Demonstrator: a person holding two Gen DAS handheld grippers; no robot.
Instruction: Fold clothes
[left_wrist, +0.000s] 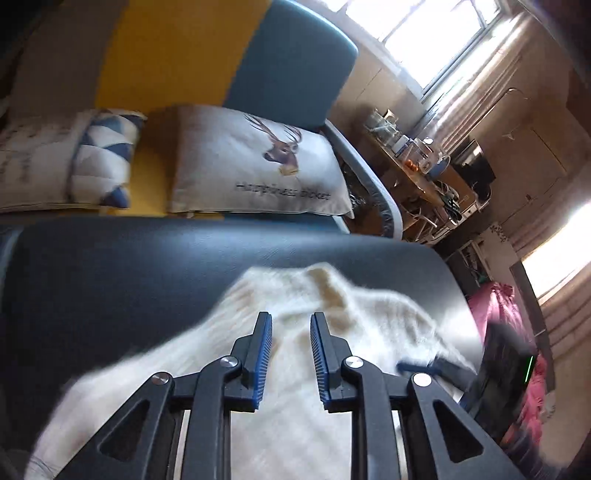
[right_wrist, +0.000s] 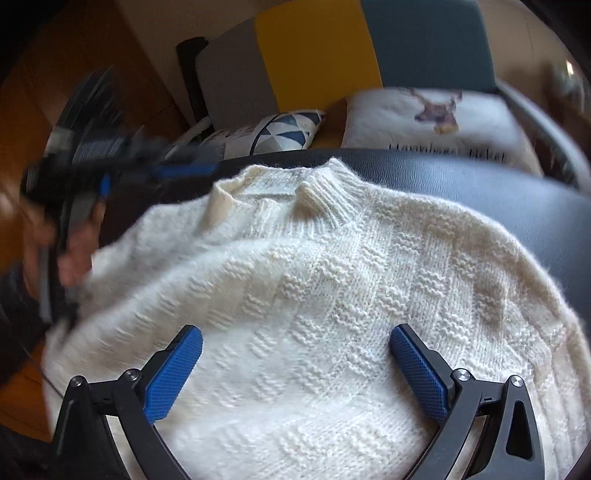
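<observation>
Blue-padded fingers of my right gripper (right_wrist: 295, 339) stand spread wide apart, with nothing between them but the knit below; whether the pads touch it I cannot tell. Under them lies a cream sweater (right_wrist: 332, 295), spread front-up on a dark leather surface (right_wrist: 517, 199), its ribbed collar (right_wrist: 325, 192) at the far end. My left gripper (left_wrist: 291, 317) is parted too, a narrower gap, holding nothing, over the same sweater (left_wrist: 295, 424), which looks blurred in the left wrist view. In the right wrist view that left gripper (right_wrist: 184, 171) shows as a dark smear at the far left, by the sweater's left shoulder, with my hand (right_wrist: 74, 251) behind it. Beyond the leather surface, a deer-print pillow (left_wrist: 258, 166) and a blue-triangle cushion (left_wrist: 103, 155) lean against a backrest (left_wrist: 177, 51) of grey, yellow and teal panels. Far right sits a cluttered desk (left_wrist: 424, 173) beneath a bright window (left_wrist: 424, 29).
</observation>
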